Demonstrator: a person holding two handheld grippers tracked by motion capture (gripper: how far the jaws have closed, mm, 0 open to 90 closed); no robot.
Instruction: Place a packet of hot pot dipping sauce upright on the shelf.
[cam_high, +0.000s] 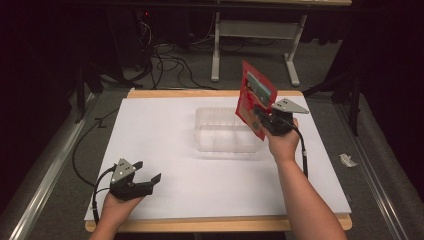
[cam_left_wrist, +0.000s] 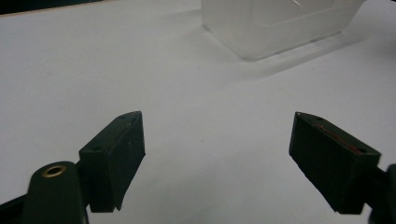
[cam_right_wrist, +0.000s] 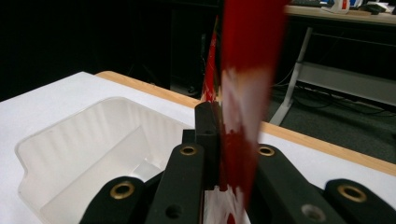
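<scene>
We have the red pouch (cam_high: 255, 97) clamped upright in the right gripper (cam_high: 258, 118), just above the clear tub's (cam_high: 220, 145) right rim. The left gripper (cam_high: 150, 178) rests wide open and empty on the bench (cam_high: 160, 125), well short of the tub. We should centre the pouch over a compartment, lower it, then release.

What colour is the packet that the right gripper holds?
The packet is mostly red, with a greenish picture panel; the high view shows it best.
</scene>
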